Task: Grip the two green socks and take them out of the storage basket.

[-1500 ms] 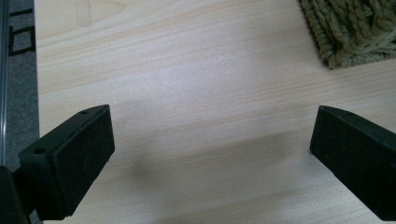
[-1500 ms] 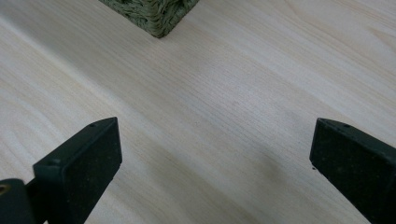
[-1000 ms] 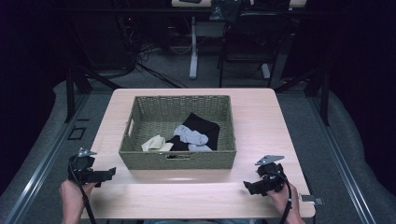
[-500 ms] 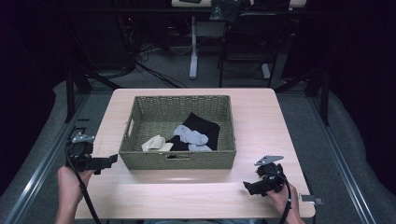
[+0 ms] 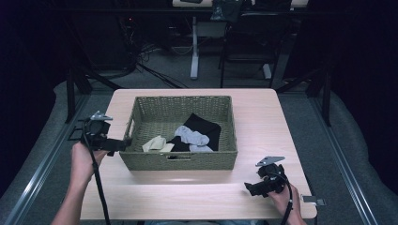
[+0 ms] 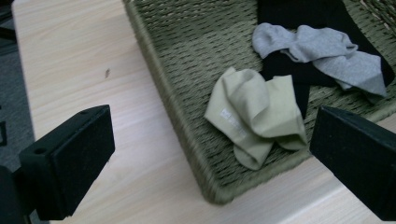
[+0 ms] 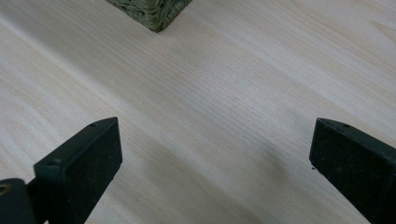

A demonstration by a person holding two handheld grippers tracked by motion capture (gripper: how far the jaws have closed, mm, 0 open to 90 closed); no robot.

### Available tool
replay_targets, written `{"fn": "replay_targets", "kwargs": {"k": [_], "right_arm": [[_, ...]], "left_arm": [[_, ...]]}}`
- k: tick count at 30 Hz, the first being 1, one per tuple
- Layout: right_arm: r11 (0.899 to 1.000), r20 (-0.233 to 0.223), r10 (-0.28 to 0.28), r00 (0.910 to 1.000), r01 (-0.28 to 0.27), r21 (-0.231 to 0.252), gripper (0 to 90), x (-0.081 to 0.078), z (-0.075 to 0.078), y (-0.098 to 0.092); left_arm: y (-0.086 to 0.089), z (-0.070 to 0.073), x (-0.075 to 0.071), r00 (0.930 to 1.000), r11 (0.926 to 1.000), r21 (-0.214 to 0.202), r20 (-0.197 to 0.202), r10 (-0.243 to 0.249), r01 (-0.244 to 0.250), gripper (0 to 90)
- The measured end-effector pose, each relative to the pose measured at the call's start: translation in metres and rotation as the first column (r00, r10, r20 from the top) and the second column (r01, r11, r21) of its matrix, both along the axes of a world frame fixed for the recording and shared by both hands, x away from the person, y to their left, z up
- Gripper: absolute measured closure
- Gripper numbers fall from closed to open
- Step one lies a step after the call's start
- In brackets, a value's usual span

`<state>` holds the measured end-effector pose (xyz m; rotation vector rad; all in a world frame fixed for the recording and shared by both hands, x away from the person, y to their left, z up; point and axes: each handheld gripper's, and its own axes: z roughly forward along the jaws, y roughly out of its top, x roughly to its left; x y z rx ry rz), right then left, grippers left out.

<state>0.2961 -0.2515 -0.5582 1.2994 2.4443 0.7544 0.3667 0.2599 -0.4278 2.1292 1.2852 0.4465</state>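
A green woven basket [image 5: 155, 105] stands mid-table and holds a beige sock [image 5: 157, 144], a grey sock [image 5: 191, 136] and black cloth [image 5: 204, 125]. My left gripper [image 5: 119, 145] hovers at the basket's left wall, open, its jaws wide apart. In the left gripper view the beige sock [image 6: 254, 112] lies crumpled just inside the basket wall [image 6: 163, 79], with the grey sock [image 6: 322, 53] beyond it on black cloth [image 6: 289, 70]. My right gripper [image 5: 251, 188] rests low over the table's front right, open and holding nothing. The right gripper view looks across bare wood to a basket corner [image 7: 152, 11].
The light wooden table [image 5: 263, 122] has free room in front of and to the right of the basket. Dark chairs and desk legs [image 5: 194, 51] stand on the floor beyond the far edge. A metal bracket [image 5: 313, 200] sits at the front right corner.
My left gripper has risen and moved forward and right, from the table's front left to the basket's left wall. The right gripper has stayed put.
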Motion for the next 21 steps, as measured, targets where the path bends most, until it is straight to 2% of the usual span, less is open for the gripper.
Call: {"fn": "replay_targets", "kwargs": {"k": [7,10,16,21], "right_arm": [[1.0,-0.001,0.003,1.0,-0.003,-0.009,2.0,0.0,0.0,-0.001],[1.0,-0.001,0.004,1.0,-0.004,0.002,2.0,0.0,0.0,0.0],[1.0,0.0,0.006,1.0,-0.006,0.002,2.0,0.0,0.0,0.0],[1.0,0.0,0.007,1.0,-0.007,0.001,2.1,0.0,0.0,0.0]], "left_arm": [[-0.024,-0.001,0.025,0.9979,0.9989,-0.003,-0.046,-0.046,0.046,0.0],[-0.033,-0.002,0.034,0.996,0.9979,0.008,-0.063,-0.063,0.064,0.0],[-0.05,-0.008,0.052,0.989,0.9935,0.042,-0.108,-0.101,0.106,0.0],[-0.063,-0.019,0.066,0.9783,0.9882,0.067,-0.165,-0.125,0.137,0.0]]}}
